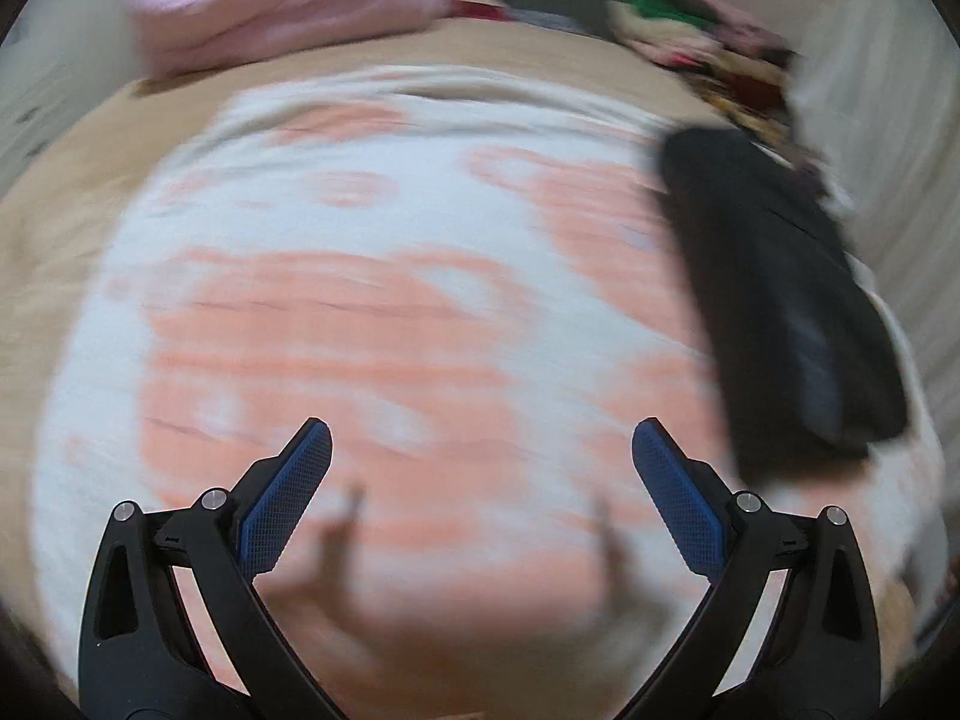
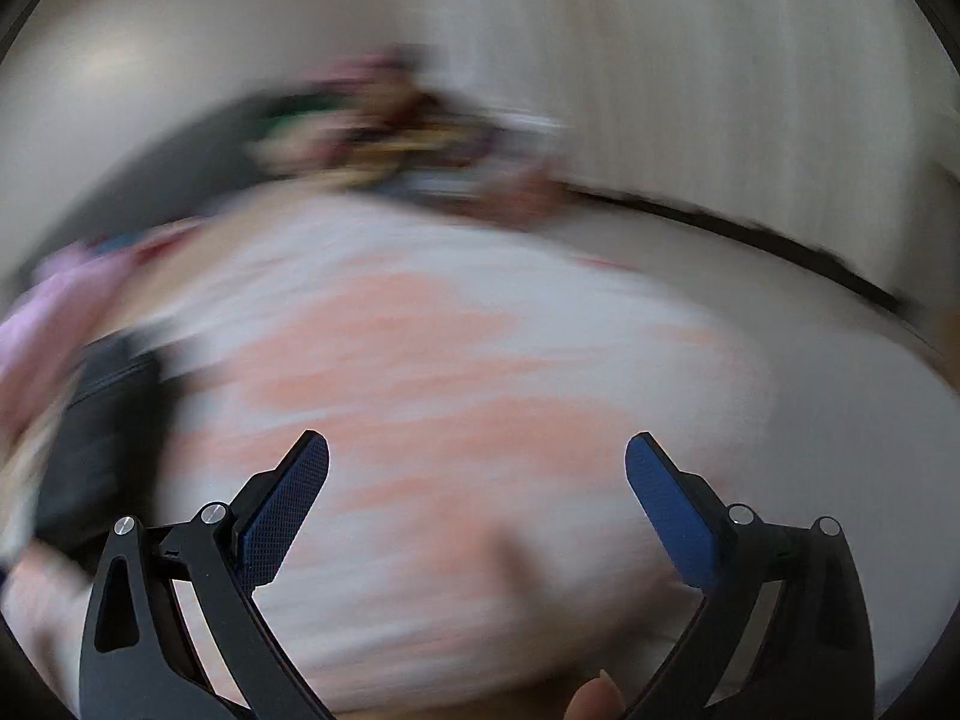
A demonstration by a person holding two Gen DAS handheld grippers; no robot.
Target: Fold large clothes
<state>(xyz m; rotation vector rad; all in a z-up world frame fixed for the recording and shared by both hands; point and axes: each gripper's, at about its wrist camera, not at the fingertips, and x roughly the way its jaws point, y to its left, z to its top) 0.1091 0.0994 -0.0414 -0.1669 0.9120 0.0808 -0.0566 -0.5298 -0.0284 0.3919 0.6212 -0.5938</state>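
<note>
Left tongs (image 1: 480, 444) gaping wide, right tongs (image 2: 477, 456) gaping wide too, both hovering over white garment with salmon-pink print (image 1: 372, 324) (blurred), holding nothing.

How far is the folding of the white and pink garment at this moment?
Done: the white and pink garment lies spread over the tan surface; whether a fold is already made, the blur hides. In hand: nothing. The left tool and right tool are both open above the cloth. Left: gripping an edge and folding. A pink garment and a mixed pile wait behind.
</note>
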